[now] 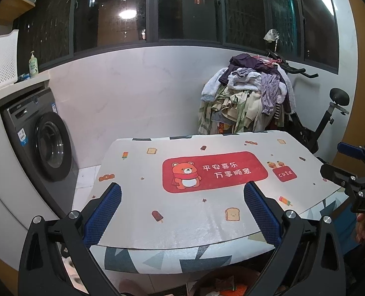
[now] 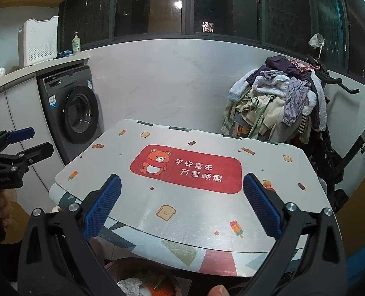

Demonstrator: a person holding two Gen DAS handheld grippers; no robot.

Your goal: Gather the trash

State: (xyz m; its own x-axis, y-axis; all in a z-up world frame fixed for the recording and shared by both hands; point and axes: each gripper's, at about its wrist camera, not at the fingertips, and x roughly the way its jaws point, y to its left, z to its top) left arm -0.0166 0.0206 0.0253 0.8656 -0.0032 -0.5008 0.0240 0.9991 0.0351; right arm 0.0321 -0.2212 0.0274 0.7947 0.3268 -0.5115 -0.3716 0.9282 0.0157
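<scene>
My left gripper [image 1: 182, 192] is open and empty, held above the near edge of a table [image 1: 138, 227] covered with a white mat with a red bear panel [image 1: 214, 171]. My right gripper [image 2: 182, 185] is open and empty above the same table [image 2: 197, 212]. Each gripper shows in the other's view: the right one at the right edge [image 1: 350, 170], the left one at the left edge [image 2: 17, 145]. A brown bin [image 2: 143, 281] below the table's near edge holds crumpled white paper and orange scraps; it also shows in the left wrist view [image 1: 222, 286]. No loose trash shows on the mat.
A grey washing machine [image 1: 44, 145] stands under a counter at the left, with a white basket [image 1: 1, 61] and a soap bottle [image 1: 33, 65] on top. A pile of clothes [image 1: 249, 96] hangs on an exercise bike [image 1: 328, 118] behind the table.
</scene>
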